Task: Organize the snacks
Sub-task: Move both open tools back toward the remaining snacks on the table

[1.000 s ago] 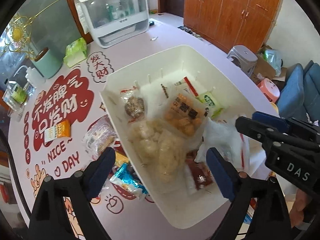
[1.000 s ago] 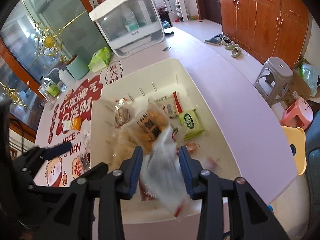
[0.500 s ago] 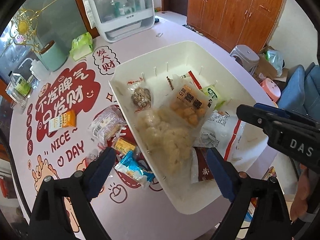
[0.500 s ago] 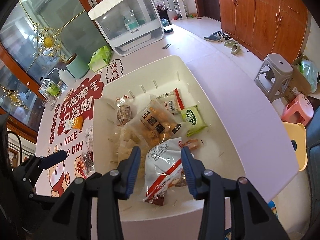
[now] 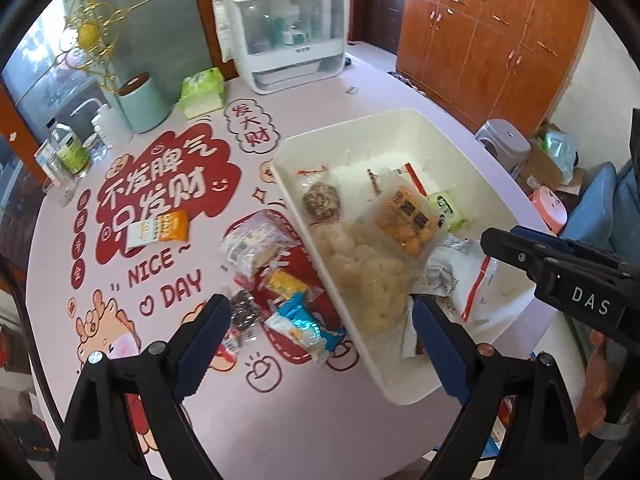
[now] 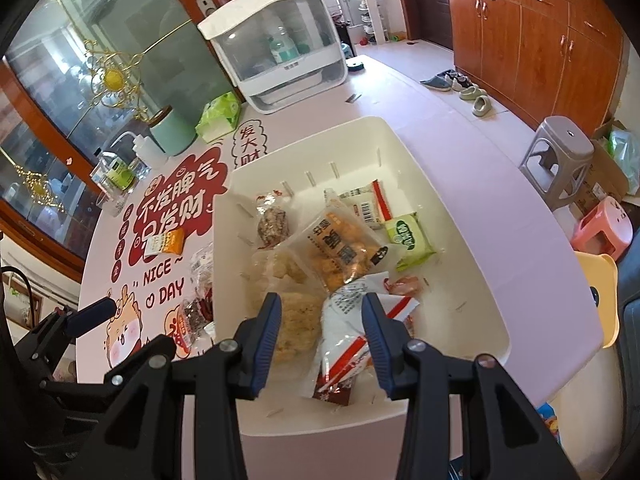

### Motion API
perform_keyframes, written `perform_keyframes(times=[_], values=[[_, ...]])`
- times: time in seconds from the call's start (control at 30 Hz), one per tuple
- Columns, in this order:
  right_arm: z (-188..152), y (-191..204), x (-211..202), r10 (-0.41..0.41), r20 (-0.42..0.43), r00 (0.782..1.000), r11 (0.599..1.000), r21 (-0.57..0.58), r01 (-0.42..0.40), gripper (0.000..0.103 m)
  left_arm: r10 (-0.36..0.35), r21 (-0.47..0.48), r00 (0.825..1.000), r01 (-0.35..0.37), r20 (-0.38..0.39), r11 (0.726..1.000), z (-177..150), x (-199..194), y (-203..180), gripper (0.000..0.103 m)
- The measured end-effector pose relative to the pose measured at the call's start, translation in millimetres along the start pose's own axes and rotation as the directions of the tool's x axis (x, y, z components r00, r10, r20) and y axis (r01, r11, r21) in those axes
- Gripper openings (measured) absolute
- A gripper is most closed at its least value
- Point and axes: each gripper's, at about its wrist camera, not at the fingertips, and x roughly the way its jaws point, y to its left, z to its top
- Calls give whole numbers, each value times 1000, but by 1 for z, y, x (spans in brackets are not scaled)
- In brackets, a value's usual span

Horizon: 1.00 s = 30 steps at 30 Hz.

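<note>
A white bin [image 5: 344, 132] on the pink table holds several snack packets, among them an orange one [image 6: 340, 252], a green one [image 6: 408, 236] and a white-and-red bag [image 6: 344, 332] lying flat near the front wall. My right gripper [image 6: 322, 320] hovers open just above that bag, its pads clear of it. Beside the bin's left wall my left gripper [image 5: 320, 320] hangs wide open and empty above loose packets on the table: a blue one [image 5: 304, 328], a yellow one [image 5: 284, 284], a clear one [image 5: 248, 244] and an orange-and-white one [image 5: 160, 232].
A white lidded cabinet [image 5: 288, 40], a green tissue pack [image 5: 202, 92], a mint canister [image 5: 140, 104] and bottles [image 5: 68, 152] stand at the table's far side. The table edge runs close behind the bin's right wall [image 6: 472, 240]; stools [image 6: 560, 156] stand on the floor beyond.
The white-and-red bag dropped from between my right gripper's fingers into the bin and lies still. My left gripper moved left off the bin to above the loose packets on the table.
</note>
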Motion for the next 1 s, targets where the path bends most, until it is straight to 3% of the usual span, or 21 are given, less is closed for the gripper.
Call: perform_keyframes(times=[0.23,0.47,0.67,0.87,1.0], values=[[-6,24,6,32,-16,999,999,-43,-32,42,65,-85,996,-60,64,995,-15,-29,38,92],[-11,66,1,63,-1,998,990,-127,-63,42,173,-50,983,-170,65,984,-31,-47,83,92],[-20,109,2,91,-17,996,979,-180,-92,42,198,-43,978,-195,66,980,-31,-61,142,92],[-26,153,11,84,-39,996,979,-182,-90,42,228,69,967,-237,110,969,-2,-74,196,92],[-25,173,23,75,-61,995,988,-131,-83,42,250,208,955,-281,162,937,35,-68,223,92]])
